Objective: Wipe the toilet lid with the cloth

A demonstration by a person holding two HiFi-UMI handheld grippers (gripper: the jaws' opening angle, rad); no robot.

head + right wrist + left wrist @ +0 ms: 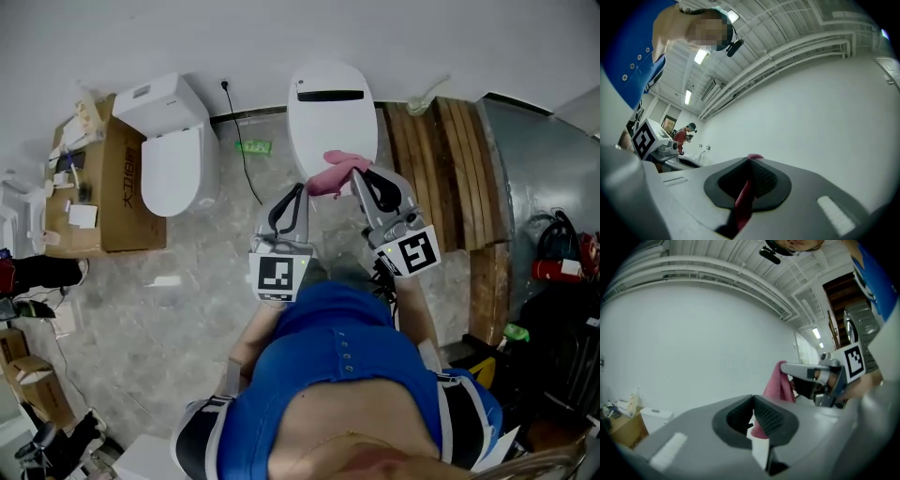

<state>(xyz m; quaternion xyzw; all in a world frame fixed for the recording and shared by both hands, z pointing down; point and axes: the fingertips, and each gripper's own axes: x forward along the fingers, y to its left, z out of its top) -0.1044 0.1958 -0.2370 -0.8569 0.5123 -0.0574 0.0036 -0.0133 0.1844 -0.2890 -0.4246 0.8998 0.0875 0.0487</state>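
Two-gripper wiping set-up, read from the operator outward. Nearest, at 6 o'clock in the head view, is the operator's blue garment (pixel 337 375), and just beyond it the two marker cubes, which carry black-and-white square patterns but no lettering. The left gripper (pixel 299 190) has its fingertips pressed together. Nothing is seen clamped there, and the pink glimpsed through the gap behind the tips in its own view is judged to be fabric hanging beyond them. The right gripper (pixel 357 177) is clamped on the pink cloth (pixel 330 173), a strip of which fills the slit between its pads (pixel 761 180) and pokes out at the tips. The cloth hangs between the two grippers, over the near edge of the white toilet lid (pixel 333 117); whether it touches the lid cannot be told. The lid lies at 12 o'clock from the fingers, its long axis running from 6 to 12, so the wipe is judged to call for lowering the cloth and pushing it away along that axis; the right gripper is the nearer and bears the load. A dark strip (pixel 329 96) at the lid's far end shows no legible print. At 10 o'clock stands a second toilet (pixel 173 159), and beside it at 9 o'clock a cardboard box (pixel 117 202) bears dark characters too small to read.
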